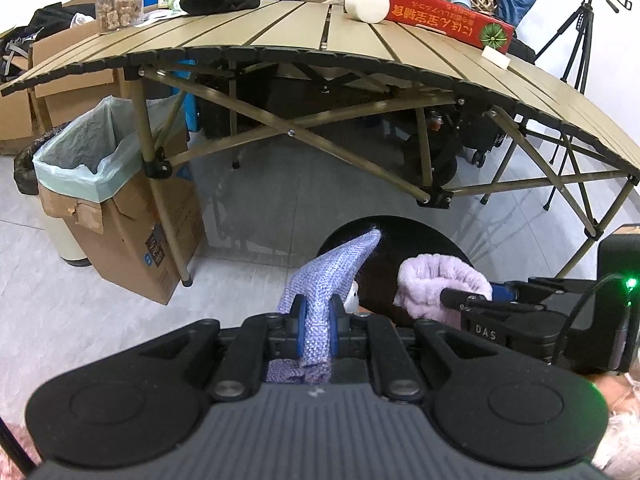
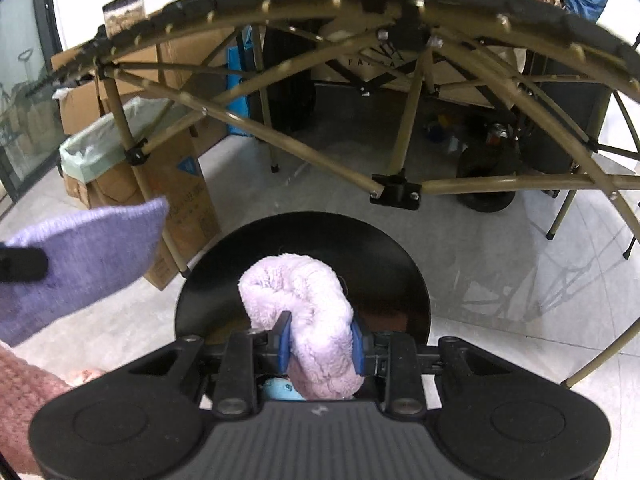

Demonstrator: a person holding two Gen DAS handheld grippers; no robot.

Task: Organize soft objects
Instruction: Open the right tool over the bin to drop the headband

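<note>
My left gripper point(image 1: 318, 322) is shut on a purple knitted cloth point(image 1: 332, 272), which sticks up and forward between the blue pads, above a round black stool point(image 1: 424, 236). My right gripper point(image 2: 320, 344) is shut on a fluffy pale lilac sock point(image 2: 300, 292), held over the same black stool point(image 2: 380, 264). In the left wrist view the lilac sock point(image 1: 440, 276) and the right gripper point(image 1: 472, 300) sit just to the right. The purple cloth point(image 2: 88, 248) shows at the left of the right wrist view. Something small and light blue point(image 2: 282, 390) lies under the right gripper.
A folding slatted table point(image 1: 280, 36) stands ahead with a red box point(image 1: 432, 12), a white roll point(image 1: 366, 2), a jar point(image 1: 119, 4) and dark clothes point(image 1: 220, 2) on it. A cardboard box with a green liner point(image 1: 100, 168) stands left. A tripod point(image 1: 580, 40) stands right.
</note>
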